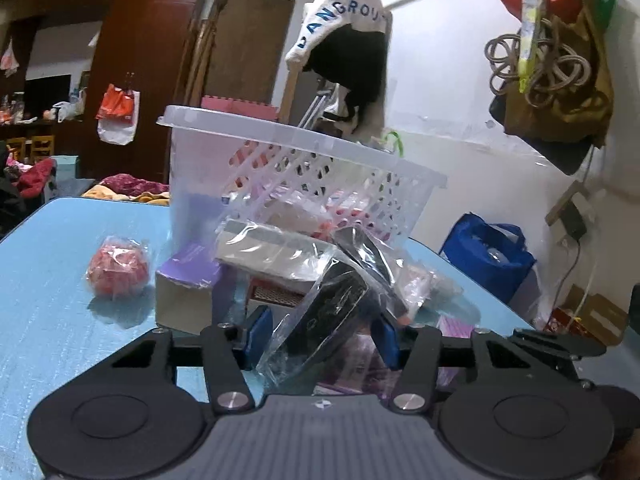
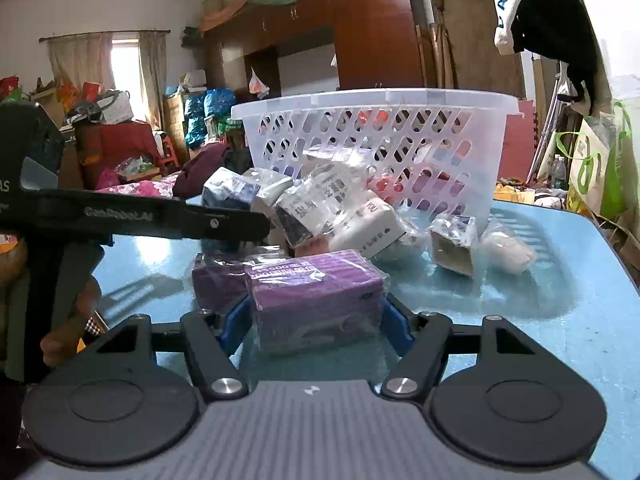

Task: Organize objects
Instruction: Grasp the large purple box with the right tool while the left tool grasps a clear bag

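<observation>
Two wrist views look across a light blue counter (image 2: 560,280) toward a white perforated plastic basket (image 2: 376,136) that stands at the far side, with small plastic-wrapped packages heaped just in front of it.

In the left wrist view, the left hand-held gripper (image 1: 322,334) has its blue pads on either side of a clear bag holding a black object (image 1: 332,308). The pads appear to press on the bag, so it looks clamped. The bag is tilted, low over the counter and near the basket's front. A wrapped red ball (image 1: 117,270) lies apart to the left, and a purple-topped carton (image 1: 188,284) stands just beside the bag.

In the right wrist view, the right hand-held gripper (image 2: 316,320) is closed on a wrapped purple box (image 2: 316,296), a pad against each side. The box sits at counter level, in front of the heap and short of the basket. A white wrapped box (image 2: 366,226) lies behind it.

The likely step is moving both items into the basket. To do it well, lift each one clear of the neighbouring packages, carry it above the rim, and release only once it is over the open basket. The bag's slippery film may slide, so keep it level.
</observation>
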A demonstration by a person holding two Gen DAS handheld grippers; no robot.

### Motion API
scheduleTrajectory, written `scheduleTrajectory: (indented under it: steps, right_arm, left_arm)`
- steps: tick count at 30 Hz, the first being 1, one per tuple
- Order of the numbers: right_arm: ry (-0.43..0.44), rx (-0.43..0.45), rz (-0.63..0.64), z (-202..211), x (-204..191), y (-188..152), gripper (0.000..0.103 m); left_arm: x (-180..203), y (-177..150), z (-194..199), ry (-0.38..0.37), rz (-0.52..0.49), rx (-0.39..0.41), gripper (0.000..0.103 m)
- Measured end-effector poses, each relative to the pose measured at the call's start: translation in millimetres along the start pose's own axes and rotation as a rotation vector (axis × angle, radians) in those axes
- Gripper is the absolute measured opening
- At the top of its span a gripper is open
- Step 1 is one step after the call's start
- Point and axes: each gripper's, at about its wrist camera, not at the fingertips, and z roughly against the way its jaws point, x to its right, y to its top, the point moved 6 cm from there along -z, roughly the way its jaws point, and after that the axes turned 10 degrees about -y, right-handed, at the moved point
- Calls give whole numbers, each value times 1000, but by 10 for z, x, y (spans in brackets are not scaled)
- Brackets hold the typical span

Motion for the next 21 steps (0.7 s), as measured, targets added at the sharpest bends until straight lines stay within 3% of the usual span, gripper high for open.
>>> scheduleTrajectory:
  steps: [10, 16, 21]
  right_arm:
    - [-23, 22, -6, 76, 76, 68, 70]
    - [-40, 37, 6, 104, 85, 104, 69]
    - [-40, 57, -2, 155, 101, 161, 69]
  left_arm:
    - [90, 44, 209, 20, -98, 69, 44]
    - [59, 100, 271, 8, -88, 108, 42]
    - [43, 134, 330, -83, -50, 129, 42]
